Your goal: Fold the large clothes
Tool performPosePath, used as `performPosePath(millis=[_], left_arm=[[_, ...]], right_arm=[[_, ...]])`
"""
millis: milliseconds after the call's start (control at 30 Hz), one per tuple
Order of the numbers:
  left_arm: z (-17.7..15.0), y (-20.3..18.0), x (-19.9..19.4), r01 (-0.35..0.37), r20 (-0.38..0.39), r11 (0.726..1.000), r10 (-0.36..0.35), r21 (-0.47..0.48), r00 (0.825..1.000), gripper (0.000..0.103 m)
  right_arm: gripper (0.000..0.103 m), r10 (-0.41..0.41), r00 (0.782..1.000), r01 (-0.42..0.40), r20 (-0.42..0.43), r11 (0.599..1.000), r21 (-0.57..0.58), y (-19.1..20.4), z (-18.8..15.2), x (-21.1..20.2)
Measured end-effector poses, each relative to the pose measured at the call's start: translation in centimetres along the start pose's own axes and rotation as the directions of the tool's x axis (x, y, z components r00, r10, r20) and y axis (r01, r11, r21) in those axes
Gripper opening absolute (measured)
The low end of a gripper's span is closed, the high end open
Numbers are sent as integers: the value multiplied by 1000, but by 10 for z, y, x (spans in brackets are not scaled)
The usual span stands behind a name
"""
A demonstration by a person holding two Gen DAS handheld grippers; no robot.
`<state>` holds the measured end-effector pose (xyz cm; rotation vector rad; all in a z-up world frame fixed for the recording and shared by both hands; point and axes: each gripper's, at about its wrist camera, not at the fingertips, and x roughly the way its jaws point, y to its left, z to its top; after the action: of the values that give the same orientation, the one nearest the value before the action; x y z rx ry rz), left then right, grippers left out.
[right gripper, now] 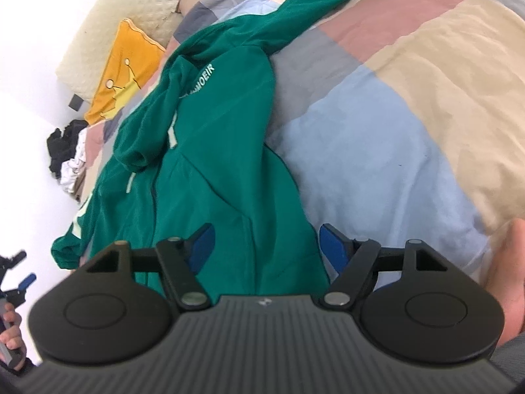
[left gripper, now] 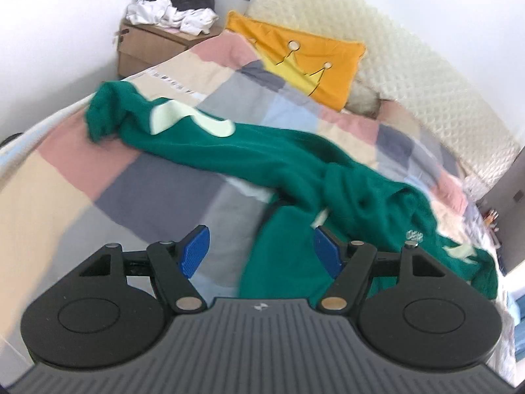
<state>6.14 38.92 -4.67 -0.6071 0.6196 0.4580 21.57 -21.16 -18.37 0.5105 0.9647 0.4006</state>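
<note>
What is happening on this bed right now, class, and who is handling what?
A person holds a two-finger gripper in each hand over a green jacket that lies unfolded and rumpled on the patchwork bedspread. The left gripper and the right gripper are both open and hold nothing; the right one's jaws frame the jacket's near edge without pressing on it. One sleeve stretches away across the bed. An orange crown pillow lies by the headboard. No fold is made yet.

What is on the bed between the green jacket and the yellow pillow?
Nothing but bare patchwork blanket. The left wrist view shows it between the green jacket and the yellow pillow.
</note>
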Motion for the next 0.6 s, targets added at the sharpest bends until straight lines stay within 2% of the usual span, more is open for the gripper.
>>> performPosePath(millis=[100, 167, 200, 267, 367, 500, 600], left_arm=[[-1, 29, 11, 13, -78, 1000, -12, 16, 997, 75], [-9, 37, 25, 2, -136, 997, 9, 77, 991, 73], [-15, 39, 29, 18, -160, 994, -1, 105, 987, 73], [-30, 41, 43, 82, -228, 989, -51, 127, 972, 73], [-49, 40, 55, 169, -281, 978, -129, 124, 951, 73], [-75, 33, 70, 204, -331, 971, -154, 124, 931, 73], [-90, 34, 88, 194, -388, 974, -136, 114, 911, 73]], right_arm=[[73, -19, 998, 20, 53, 1000, -24, 4, -1, 1], [73, -29, 998, 31, 62, 999, -34, 6, 0, 5], [73, -22, 998, 24, 54, 999, -33, 6, 0, 7], [73, -18, 999, 19, 41, 999, -32, 7, 0, 12], [73, -38, 999, 39, 38, 999, -24, 6, 1, 15], [73, -62, 998, 62, -1, 998, -17, 7, 0, 26], [73, -84, 995, 83, -46, 996, -26, 9, -2, 38]])
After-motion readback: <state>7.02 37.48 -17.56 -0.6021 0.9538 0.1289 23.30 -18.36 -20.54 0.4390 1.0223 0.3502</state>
